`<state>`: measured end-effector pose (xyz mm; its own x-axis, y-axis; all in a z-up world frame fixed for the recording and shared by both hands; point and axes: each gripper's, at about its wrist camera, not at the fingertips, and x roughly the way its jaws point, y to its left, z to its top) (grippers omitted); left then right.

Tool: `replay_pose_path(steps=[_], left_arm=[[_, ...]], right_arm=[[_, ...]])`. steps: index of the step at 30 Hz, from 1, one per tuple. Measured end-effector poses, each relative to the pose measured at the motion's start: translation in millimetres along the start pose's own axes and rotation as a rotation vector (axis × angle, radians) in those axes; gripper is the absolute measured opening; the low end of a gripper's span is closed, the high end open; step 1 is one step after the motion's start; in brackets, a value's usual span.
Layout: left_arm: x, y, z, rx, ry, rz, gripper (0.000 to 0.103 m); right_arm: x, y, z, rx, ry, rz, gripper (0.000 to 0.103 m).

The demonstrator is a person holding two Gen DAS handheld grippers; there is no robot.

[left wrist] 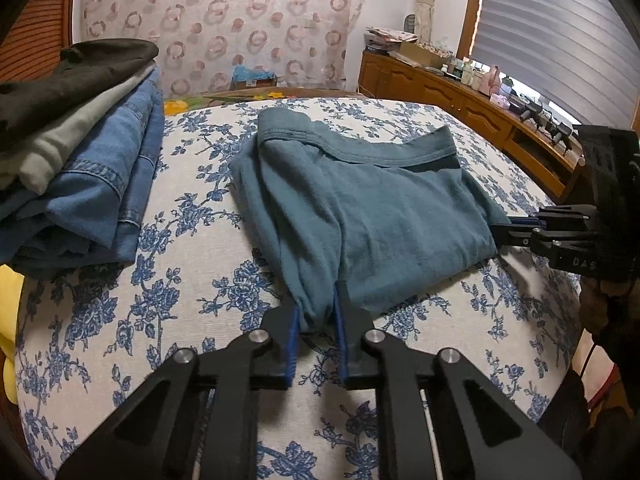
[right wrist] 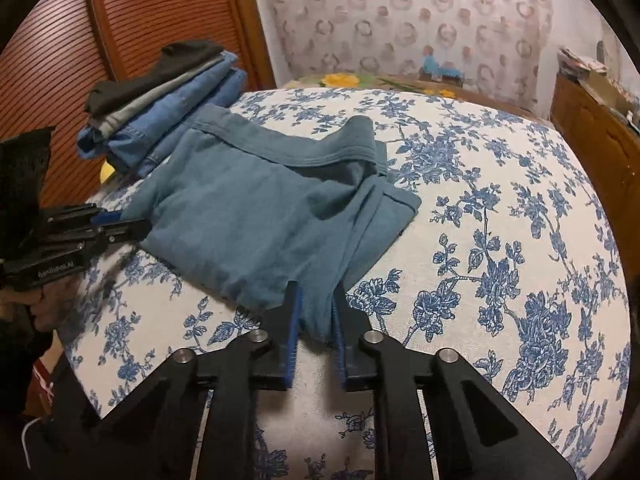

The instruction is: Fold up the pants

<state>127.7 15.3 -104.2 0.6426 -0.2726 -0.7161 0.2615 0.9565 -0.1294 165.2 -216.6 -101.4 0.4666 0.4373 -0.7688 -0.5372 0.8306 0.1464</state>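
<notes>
The teal pants [left wrist: 360, 200] lie folded on the floral bedspread [left wrist: 200, 280], waistband at the far side. My left gripper [left wrist: 318, 304] is shut on the pants' near left corner. My right gripper [right wrist: 316, 308] is shut on the near right corner of the pants [right wrist: 256, 220]. The right gripper also shows at the pants' right edge in the left wrist view [left wrist: 508, 232]. The left gripper shows at the pants' left edge in the right wrist view [right wrist: 120, 224]. The fabric lies low on the bed [right wrist: 480, 200].
A stack of folded clothes [left wrist: 88, 152], jeans under grey and black pieces, sits at the bed's far left and shows in the right wrist view [right wrist: 160, 96]. A wooden headboard [right wrist: 140, 20] is behind it. A cluttered wooden dresser [left wrist: 460, 96] runs along the right.
</notes>
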Motion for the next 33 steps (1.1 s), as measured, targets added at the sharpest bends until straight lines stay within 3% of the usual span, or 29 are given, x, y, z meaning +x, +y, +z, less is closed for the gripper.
replay_pose_path(steps=[17,33], left_arm=[[-41,-16,-28,0.012,-0.030,-0.071,0.010],[-62,-33,-49,0.037,-0.019,-0.071,0.011]], right_arm=[[-38,12,-20,-0.022,-0.009,0.047,0.008],[-64,31,-50,-0.023,-0.009,0.047,0.008]])
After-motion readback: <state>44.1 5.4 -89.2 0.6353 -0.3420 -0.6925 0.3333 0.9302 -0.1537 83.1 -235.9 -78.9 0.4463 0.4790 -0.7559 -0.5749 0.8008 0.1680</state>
